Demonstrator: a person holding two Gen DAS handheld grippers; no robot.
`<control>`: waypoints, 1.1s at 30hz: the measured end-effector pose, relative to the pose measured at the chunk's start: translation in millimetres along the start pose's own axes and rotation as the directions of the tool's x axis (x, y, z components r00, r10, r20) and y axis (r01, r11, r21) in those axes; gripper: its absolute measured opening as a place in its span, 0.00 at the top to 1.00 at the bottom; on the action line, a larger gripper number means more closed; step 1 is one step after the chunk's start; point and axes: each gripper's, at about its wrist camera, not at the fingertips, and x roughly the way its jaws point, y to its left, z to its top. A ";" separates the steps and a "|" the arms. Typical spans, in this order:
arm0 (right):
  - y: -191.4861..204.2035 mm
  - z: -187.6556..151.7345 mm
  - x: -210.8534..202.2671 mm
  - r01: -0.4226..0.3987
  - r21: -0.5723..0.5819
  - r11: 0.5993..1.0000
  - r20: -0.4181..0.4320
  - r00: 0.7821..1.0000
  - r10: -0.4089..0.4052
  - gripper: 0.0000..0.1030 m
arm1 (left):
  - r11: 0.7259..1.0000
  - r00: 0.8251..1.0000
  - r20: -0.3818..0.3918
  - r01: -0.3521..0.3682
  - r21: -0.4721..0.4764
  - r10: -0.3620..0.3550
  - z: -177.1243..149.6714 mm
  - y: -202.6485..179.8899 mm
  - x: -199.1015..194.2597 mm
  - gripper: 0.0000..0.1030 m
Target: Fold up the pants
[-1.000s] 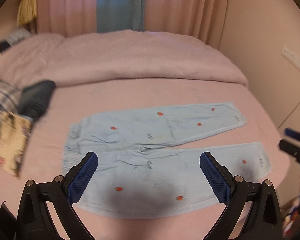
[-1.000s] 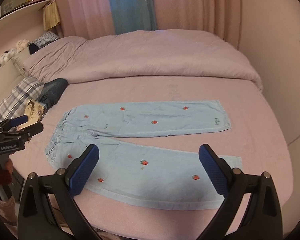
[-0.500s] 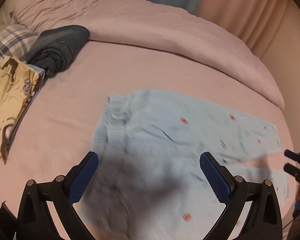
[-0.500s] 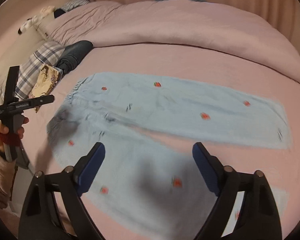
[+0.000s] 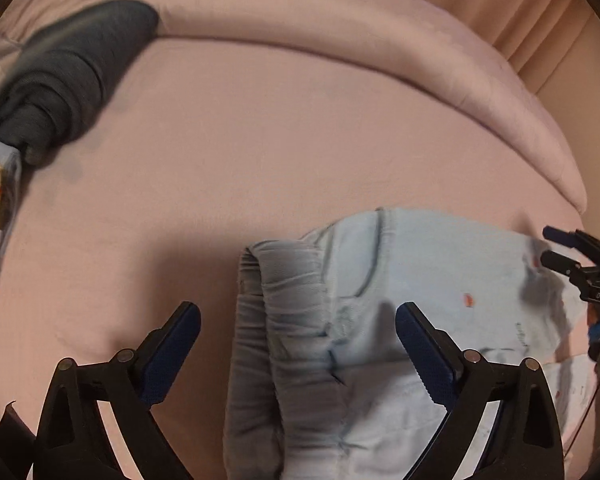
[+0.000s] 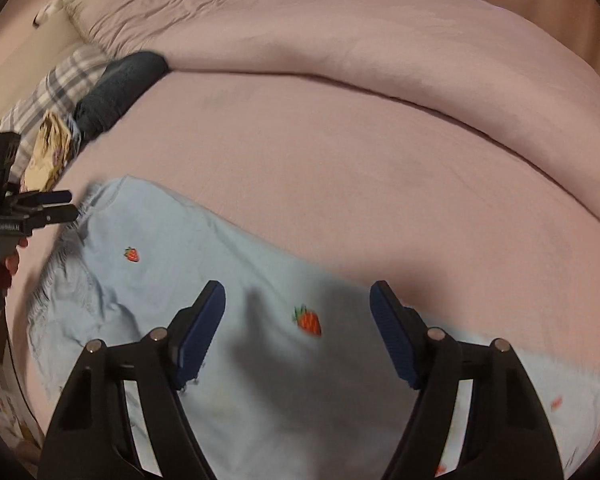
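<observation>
Light blue pants [image 5: 428, 272] with small red strawberries lie flat on the pink bed sheet [image 5: 300, 140]. My left gripper [image 5: 296, 312] hangs just above the gathered waistband. Its jaws are closing, with the waistband between them and the blue pads not pressing it. In the right wrist view my right gripper [image 6: 298, 292] hovers over a pant leg [image 6: 228, 264] near a strawberry; its jaws are closing too, with no cloth pinched. Each gripper shows at the edge of the other's view: the right gripper [image 5: 572, 256], and the left gripper [image 6: 48, 206] with a hand [image 6: 4, 264] on its handle.
A folded dark garment [image 6: 116, 88] lies at the bed's left, beside plaid cloth [image 6: 60, 80] and a yellow patterned piece [image 6: 48, 152]. A bunched pink duvet [image 6: 340, 32] fills the far side. Curtains [image 5: 540, 20] hang behind.
Both grippers have dropped close to the pants, the left one swinging over to the waistband and the right one onto a leg. The right jaws have narrowed visibly.
</observation>
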 end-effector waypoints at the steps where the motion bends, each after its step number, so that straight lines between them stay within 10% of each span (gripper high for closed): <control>1: -0.4 3.3 7.5 0.005 -0.022 1.000 -0.022 1.000 -0.006 0.27 | 1.000 1.000 -0.015 0.002 0.004 -0.002 1.1 0.8 4.4 0.12; 4: -2.6 4.3 27.3 0.002 -0.049 0.999 -0.091 0.996 -0.006 0.37 | 1.000 1.000 -0.013 0.018 0.012 -0.018 -1.0 -0.7 8.0 0.20; 5: -2.9 2.3 36.1 0.031 -0.063 0.998 -0.129 0.991 -0.039 0.43 | 0.999 1.000 0.001 0.031 0.024 -0.031 -2.0 -1.9 5.6 0.36; 8: 9.1 -5.6 36.3 0.040 -0.145 0.989 -0.123 0.991 -0.058 0.90 | 0.997 0.999 0.026 0.039 0.061 -0.041 -2.9 -7.1 -1.7 0.50; 10: 17.2 -8.6 33.1 0.018 -0.176 0.984 -0.123 0.992 -0.040 1.00 | 0.996 0.997 0.051 0.050 0.073 -0.054 -0.9 -10.6 -8.3 0.60; 12: 27.6 -8.0 30.0 0.048 -0.230 0.972 -0.114 0.991 -0.076 1.00 | 0.996 0.994 0.105 0.018 0.082 -0.027 0.9 -14.0 -24.0 0.80; 16: 23.5 15.1 8.4 0.076 -0.176 0.981 -0.009 0.997 -0.079 1.00 | 0.999 0.993 0.113 0.031 0.039 -0.036 5.9 4.0 -22.7 0.78; 21: 6.3 17.5 23.9 0.034 -0.089 0.996 -0.084 0.996 -0.041 0.92 | 1.000 0.996 0.089 0.009 0.026 -0.011 5.1 7.3 -10.7 0.68; 25: -3.4 14.8 1.4 -0.093 -0.049 0.994 -0.054 0.994 0.090 0.44 | 1.000 0.995 0.096 0.024 0.019 -0.025 11.9 11.5 -16.0 0.57; 30: -14.5 18.0 24.3 -0.115 -0.120 0.986 -0.145 0.985 0.097 0.45 | 0.997 0.996 0.043 0.073 0.002 -0.073 18.9 8.4 0.3 0.56; 33: -2.9 1.4 45.5 -0.092 -0.186 0.978 -0.221 0.974 0.050 0.64 | 0.998 0.998 0.040 0.055 0.031 -0.056 22.0 1.4 8.0 0.64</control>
